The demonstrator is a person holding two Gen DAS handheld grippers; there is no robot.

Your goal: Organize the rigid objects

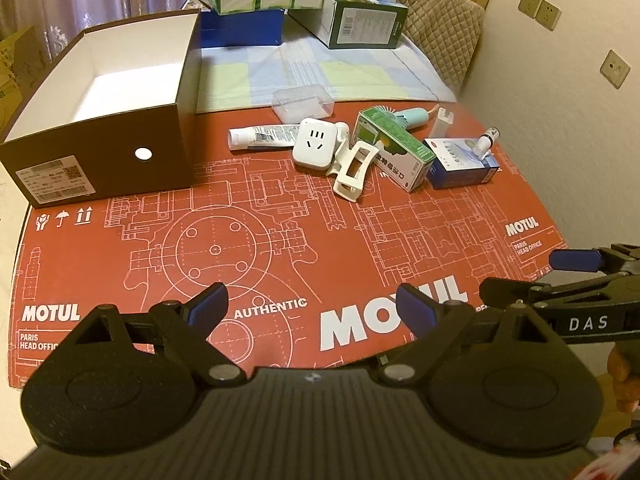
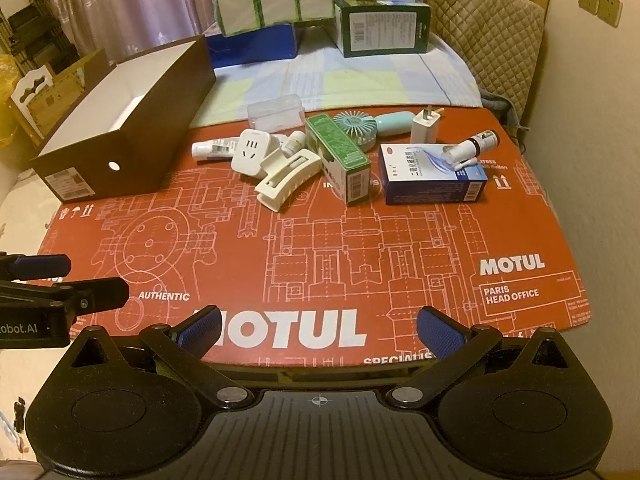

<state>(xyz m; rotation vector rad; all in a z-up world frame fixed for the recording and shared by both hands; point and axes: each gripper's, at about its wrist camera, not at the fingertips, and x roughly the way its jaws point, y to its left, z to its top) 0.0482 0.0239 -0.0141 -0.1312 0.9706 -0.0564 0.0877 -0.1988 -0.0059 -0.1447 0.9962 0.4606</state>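
Ahead, brown box [image 2: 132, 136] left of piled items, white hair clip [image 2: 286, 182] foremost, both grippers' jaws spread, empty.

A home room is showing here: lilac curtains [image 2: 120, 4] are hanging behind a cloth-covered table [image 2: 360, 76], with a quilted chair [image 2: 492, 32] and wall sockets [image 2: 600, 4] standing nearby.
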